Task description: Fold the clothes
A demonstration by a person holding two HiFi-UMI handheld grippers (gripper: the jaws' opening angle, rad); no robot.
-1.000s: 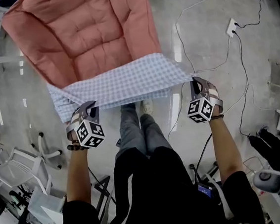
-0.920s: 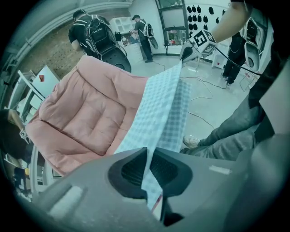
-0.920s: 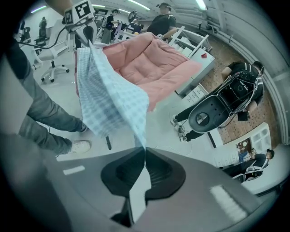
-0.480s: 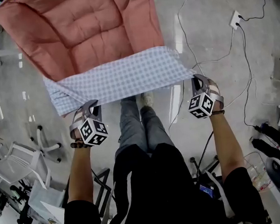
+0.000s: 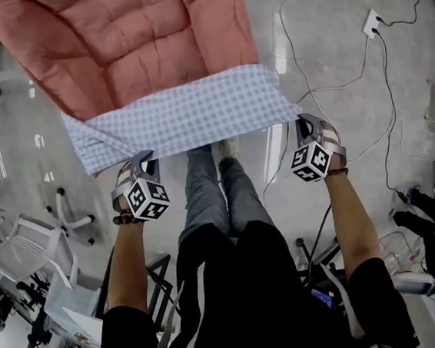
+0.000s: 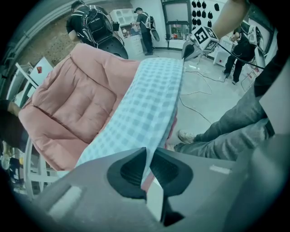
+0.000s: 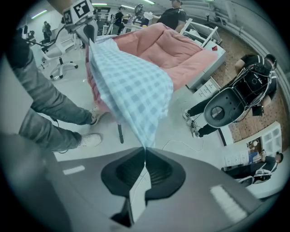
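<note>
Over pink cushion [image 5: 134, 39], both hand-held grippers [image 5: 145, 158] [image 5: 302, 122] pinch checked cloth's [image 5: 188, 114] corners.

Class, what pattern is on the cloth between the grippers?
A blue-and-white checked cloth; head view shows it best.

Cloth [image 5: 188, 118] over near edge of cushion [image 5: 126, 40]; cables [image 5: 296, 64] on floor [image 5: 336, 49], right

I am holding a blue-checked cloth [image 5: 188, 118] stretched across the middle of the frame. My left tongs [image 5: 143, 160] are pinching its lower-left corner and my right tongs [image 5: 302, 123] its right corner. Its far edge is lying on a pink quilted cushion [image 5: 134, 39] filling the upper left.
</note>
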